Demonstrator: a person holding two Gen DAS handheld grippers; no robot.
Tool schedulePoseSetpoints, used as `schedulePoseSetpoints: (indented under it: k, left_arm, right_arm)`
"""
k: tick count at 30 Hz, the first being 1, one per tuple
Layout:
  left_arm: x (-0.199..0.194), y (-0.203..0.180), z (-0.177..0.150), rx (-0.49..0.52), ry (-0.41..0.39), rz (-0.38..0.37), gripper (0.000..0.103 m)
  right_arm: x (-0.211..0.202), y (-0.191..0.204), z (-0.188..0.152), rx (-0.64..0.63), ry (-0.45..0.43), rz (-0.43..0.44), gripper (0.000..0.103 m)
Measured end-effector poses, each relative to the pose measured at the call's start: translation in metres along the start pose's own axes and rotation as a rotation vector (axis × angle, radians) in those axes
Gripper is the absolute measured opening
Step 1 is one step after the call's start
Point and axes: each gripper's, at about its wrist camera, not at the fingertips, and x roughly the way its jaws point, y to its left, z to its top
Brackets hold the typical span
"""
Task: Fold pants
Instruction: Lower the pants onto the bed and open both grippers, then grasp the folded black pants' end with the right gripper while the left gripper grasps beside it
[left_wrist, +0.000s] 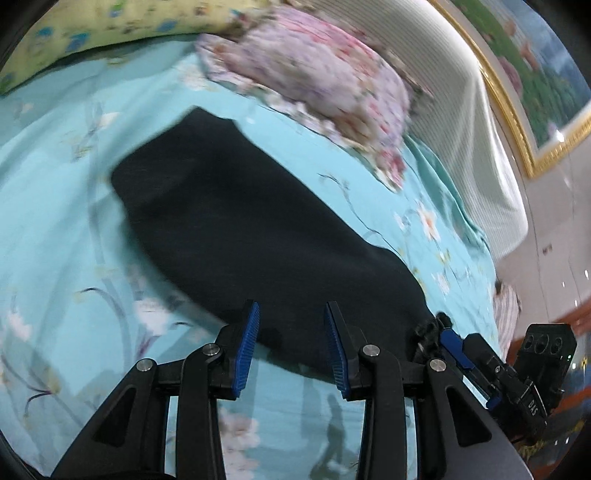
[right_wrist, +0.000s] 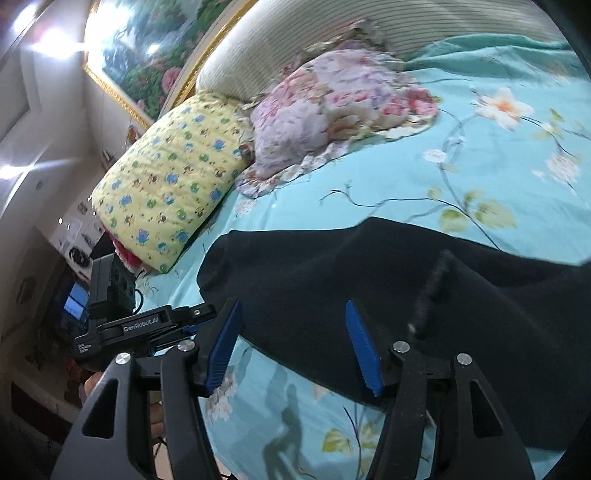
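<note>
Both grippers (left_wrist: 291, 314) (right_wrist: 293, 314) angled down, parted, over pants (left_wrist: 236, 206).

Pants (right_wrist: 369, 280): far end runs out of the right wrist view past the right claw (right_wrist: 295, 347), at the frame's right edge; full length not visible. Pink floral pillow (left_wrist: 314, 77) beyond the left claw (left_wrist: 291, 347) is motion-blurred, print unreadable. Framed picture (left_wrist: 535, 74) up and right of that claw is cut by the frame edge. Small objects (right_wrist: 79, 254) on furniture far left of the right claw too small to identify.
</note>
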Motion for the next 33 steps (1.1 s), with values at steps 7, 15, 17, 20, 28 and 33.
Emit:
schedulePoseSetpoints:
  k: [7, 15, 17, 20, 28, 33]
  left_arm:
    - [-0.015, 0.031, 0.002, -0.055, -0.037, 0.043, 0.039]
    - [-0.021, 0.053, 0.006, -0.116, -0.066, 0.068, 0.049]
    - [-0.021, 0.059, 0.007, -0.135, -0.066, 0.07, 0.049]
    - [-0.019, 0.066, 0.009, -0.154, -0.064, 0.069, 0.052]
    - [-0.01, 0.074, 0.017, -0.184, -0.059, 0.061, 0.055]
    - [0.001, 0.081, 0.024, -0.209, -0.053, 0.052, 0.057]
  right_arm:
    - [0.03, 0.017, 0.013, -0.051, 0.048, 0.025, 0.061]
    - [0.062, 0.035, 0.026, -0.13, 0.105, 0.035, 0.061]
    - [0.07, 0.039, 0.029, -0.156, 0.117, 0.035, 0.061]
    - [0.082, 0.046, 0.035, -0.195, 0.137, 0.039, 0.062]
    - [0.131, 0.067, 0.059, -0.356, 0.225, 0.026, 0.062]
    - [0.171, 0.081, 0.074, -0.457, 0.295, 0.019, 0.063]
